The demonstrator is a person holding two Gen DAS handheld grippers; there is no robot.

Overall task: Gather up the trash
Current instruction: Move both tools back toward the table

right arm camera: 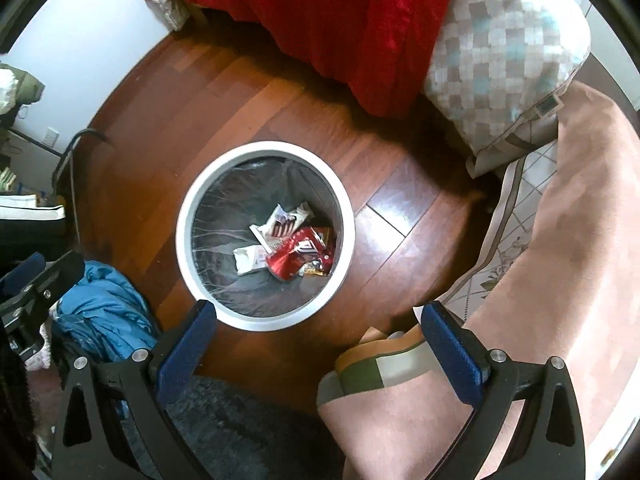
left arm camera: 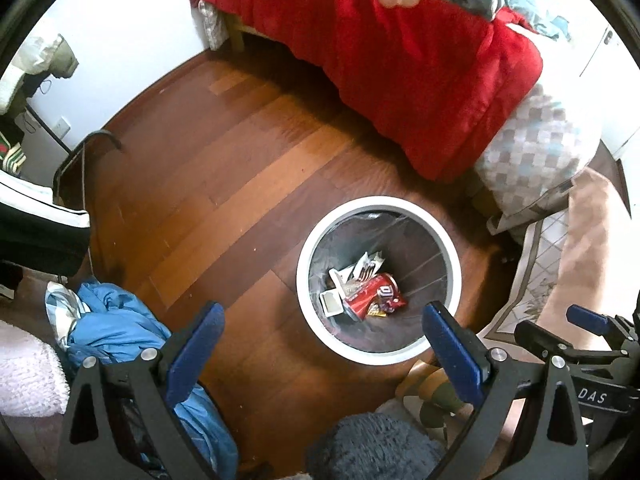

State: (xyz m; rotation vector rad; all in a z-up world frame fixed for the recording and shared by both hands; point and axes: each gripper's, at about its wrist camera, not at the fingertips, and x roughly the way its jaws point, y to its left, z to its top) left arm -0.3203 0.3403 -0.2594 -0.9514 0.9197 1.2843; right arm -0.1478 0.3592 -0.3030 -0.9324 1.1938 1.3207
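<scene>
Left wrist view: the left claw (left arm camera: 324,320) hung spread wide with nothing between its blue pads, above the wooden floor (left arm camera: 208,184).
Right wrist view: the right claw (right arm camera: 320,316) was likewise spread wide and held nothing.
Bin: a round white-rimmed trash bin (left arm camera: 452,248) (right arm camera: 188,208) stood on the floor, lined with a dark bag, just ahead of both claws.
Trash: a crushed red can (left arm camera: 374,294) (right arm camera: 296,256) lay at the bottom of the bin, touching white wrappers (left arm camera: 366,266) (right arm camera: 286,222) and a small white box (left arm camera: 332,304) (right arm camera: 250,260); a yellowish wrapper (right arm camera: 316,270) lay beside the can.
Bed: a red blanket (left arm camera: 400,64) (right arm camera: 340,20) draped over the bed edge beyond the bin, with a checkered pillow (left arm camera: 532,152) (right arm camera: 504,56) to its right.
Left side of floor: a crumpled blue garment (left arm camera: 120,324) (right arm camera: 100,304) lay near the left claw's left finger.
Right side: a pink cloth (right arm camera: 560,240) sat well right of the bin.
Other claw in frame: the right claw's blue pad showed at the right edge of the left wrist view.
Near edge: a dark fuzzy rug (left arm camera: 372,444) lay below the bin.
</scene>
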